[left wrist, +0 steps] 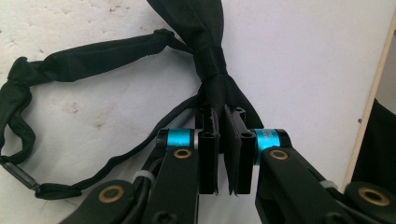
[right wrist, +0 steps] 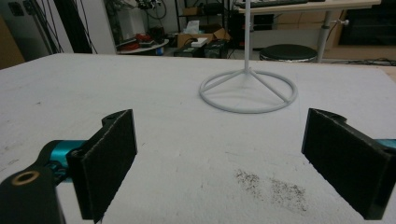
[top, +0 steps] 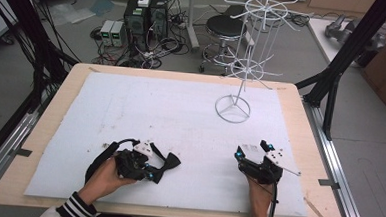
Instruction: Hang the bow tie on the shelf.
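Your left hand-held gripper [top: 153,172] sits low at the near left of the white surface [top: 180,118], and its jaws are clamped on the black bow-tie headband [left wrist: 205,70]. In the left gripper view the pads [left wrist: 208,156] pinch a fold of the fabric just below the wrapped knot, so you hold the piece at its narrowest, stiffest place; that looks like the reason for gripping there rather than on a loose wing. The thin band loops out to the left of the knot and lies slack on the surface, carrying no load. From the high view the bow end pokes out to the right of the jaws, toward the middle of the surface, while the band curls back around your left hand [top: 108,176]. So the long axis runs roughly left to right across the near edge, bow end pointing right.

Farther right and toward the back stands the white wire rack [top: 243,66] on its ring base, well apart from the headband. Its thin arms suggest it is where the loop is meant to hang, though that is only my reading.

At the near right, your right hand-held gripper [top: 253,152] rests with jaws spread wide and nothing between them, facing the rack's base, likely kept free to help open the loop.
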The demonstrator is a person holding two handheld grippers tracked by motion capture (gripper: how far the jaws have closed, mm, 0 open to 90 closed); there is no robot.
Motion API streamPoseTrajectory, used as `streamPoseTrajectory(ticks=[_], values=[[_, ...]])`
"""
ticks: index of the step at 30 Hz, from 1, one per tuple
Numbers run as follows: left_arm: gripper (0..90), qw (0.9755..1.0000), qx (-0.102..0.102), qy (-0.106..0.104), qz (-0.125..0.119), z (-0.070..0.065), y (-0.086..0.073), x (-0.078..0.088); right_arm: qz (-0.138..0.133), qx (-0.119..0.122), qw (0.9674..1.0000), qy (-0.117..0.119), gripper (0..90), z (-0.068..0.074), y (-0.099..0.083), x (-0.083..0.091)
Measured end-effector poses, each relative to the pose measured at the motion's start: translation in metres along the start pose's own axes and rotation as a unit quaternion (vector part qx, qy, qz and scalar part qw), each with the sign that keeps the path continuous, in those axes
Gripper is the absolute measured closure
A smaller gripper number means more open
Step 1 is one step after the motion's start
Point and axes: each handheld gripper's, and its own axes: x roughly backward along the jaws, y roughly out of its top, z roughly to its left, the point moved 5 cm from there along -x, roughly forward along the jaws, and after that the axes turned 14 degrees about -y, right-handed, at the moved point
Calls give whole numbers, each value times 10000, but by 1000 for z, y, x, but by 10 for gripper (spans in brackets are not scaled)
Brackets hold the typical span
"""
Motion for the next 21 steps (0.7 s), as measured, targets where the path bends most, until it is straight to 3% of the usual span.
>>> streamPoseTrajectory(ticks=[7,11,17,21], values=[[848,9994,-150,116,-300,-1,2,7,-10,16,10000,-9,93,0,0,0],[849,9982,-245,6,-541,-3,4,12,-8,16,10000,-16,93,0,0,0],[850,9961,-352,51,-802,-3,6,18,-4,23,10000,-18,94,0,0,0],[851,9935,-424,64,-1056,-4,9,24,0,22,10000,-17,93,0,0,0]])
